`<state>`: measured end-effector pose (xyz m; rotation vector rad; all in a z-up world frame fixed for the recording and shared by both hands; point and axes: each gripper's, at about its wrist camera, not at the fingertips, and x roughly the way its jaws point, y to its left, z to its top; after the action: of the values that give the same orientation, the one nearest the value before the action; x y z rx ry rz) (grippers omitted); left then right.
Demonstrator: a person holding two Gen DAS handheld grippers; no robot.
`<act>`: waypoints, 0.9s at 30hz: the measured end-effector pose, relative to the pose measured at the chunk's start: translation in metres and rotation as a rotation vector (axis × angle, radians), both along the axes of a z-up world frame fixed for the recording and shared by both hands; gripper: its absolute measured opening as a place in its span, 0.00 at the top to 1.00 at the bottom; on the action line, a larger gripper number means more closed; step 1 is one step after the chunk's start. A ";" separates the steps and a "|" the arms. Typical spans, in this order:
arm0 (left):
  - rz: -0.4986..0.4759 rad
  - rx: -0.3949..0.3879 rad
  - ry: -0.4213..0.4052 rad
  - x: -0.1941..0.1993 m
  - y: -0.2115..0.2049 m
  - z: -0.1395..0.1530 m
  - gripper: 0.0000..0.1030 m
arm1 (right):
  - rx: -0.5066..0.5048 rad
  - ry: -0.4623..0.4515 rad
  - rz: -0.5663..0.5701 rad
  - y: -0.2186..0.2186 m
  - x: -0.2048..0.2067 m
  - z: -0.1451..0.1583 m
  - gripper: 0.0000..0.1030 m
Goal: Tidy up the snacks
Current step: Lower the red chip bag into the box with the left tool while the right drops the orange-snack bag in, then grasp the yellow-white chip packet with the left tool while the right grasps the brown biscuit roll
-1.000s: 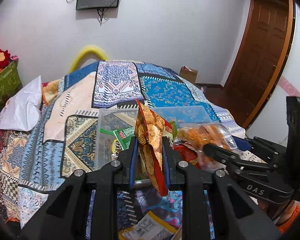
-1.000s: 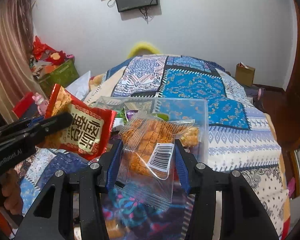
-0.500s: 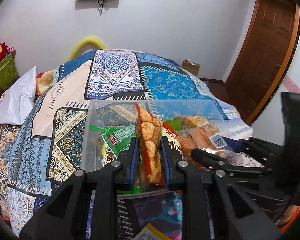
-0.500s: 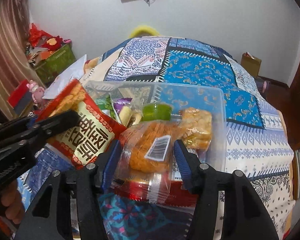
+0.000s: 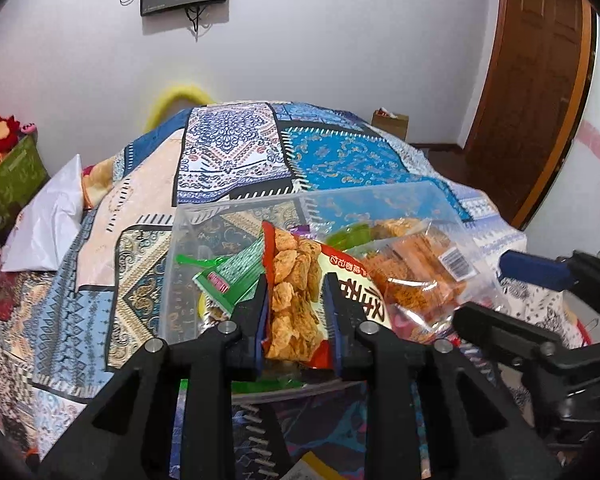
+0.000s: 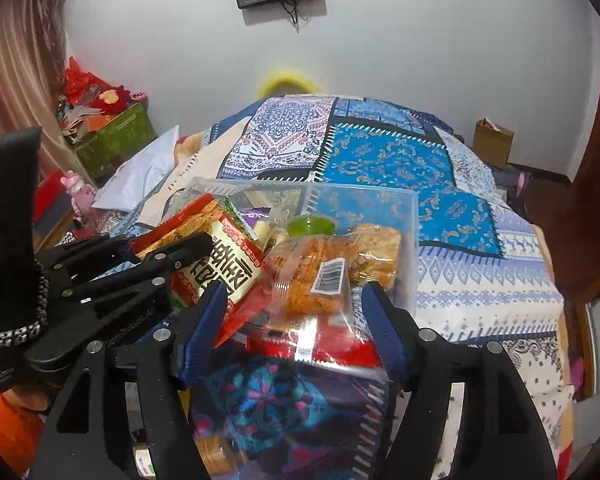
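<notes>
Two tools side by side, both angled down at a clear plastic bin (image 5: 236, 209) on the patchwork quilt (image 6: 388, 160) of a bed.

Between the fingers of the left tool (image 5: 296, 284): a red chip packet (image 5: 296, 312), standing on edge, top leaning away from the tool and over the bin's near wall. Narrow gap there, just been easing open a little, with the pads on both sides touching the packet. Just left of that tool's left finger, inside the bin, a green packet (image 5: 232, 276), lying tilted.

To the right of the left tool, touching the red chip packet, a clear bag of orange crackers (image 6: 320, 276), barcode label facing up. Lying on top of the other snacks at the bin's near right corner, straight ahead of the right tool (image 6: 295, 292) and between its blue-padded fingers. Jaws of the right tool at a middling width, just been opening; both pads apart from the bag, gripping nothing.

Beneath the bag, nearer the right tool, a shiny red wrapper (image 6: 340, 344). Farther ahead, deeper in the bin, a green cup (image 6: 310, 225).
</notes>
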<state>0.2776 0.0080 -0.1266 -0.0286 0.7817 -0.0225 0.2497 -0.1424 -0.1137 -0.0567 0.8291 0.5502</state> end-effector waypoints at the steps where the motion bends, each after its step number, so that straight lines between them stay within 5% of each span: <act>1: -0.002 0.005 0.007 -0.002 0.001 0.001 0.67 | -0.002 0.000 -0.002 -0.001 -0.002 0.000 0.35; 6: 0.005 -0.003 0.011 -0.021 0.009 0.013 0.47 | 0.005 0.005 -0.013 -0.006 -0.009 0.001 0.35; 16: -0.014 0.004 0.008 -0.084 0.023 0.030 0.42 | 0.009 0.022 -0.010 -0.010 -0.040 0.001 0.35; 27: -0.011 0.001 0.101 -0.147 0.033 -0.012 0.42 | -0.016 0.102 0.036 0.009 -0.085 -0.028 0.35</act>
<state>0.1301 0.0407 -0.1384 -0.0250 0.8828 -0.0317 0.1649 -0.1334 -0.1419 -0.0589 0.9333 0.5844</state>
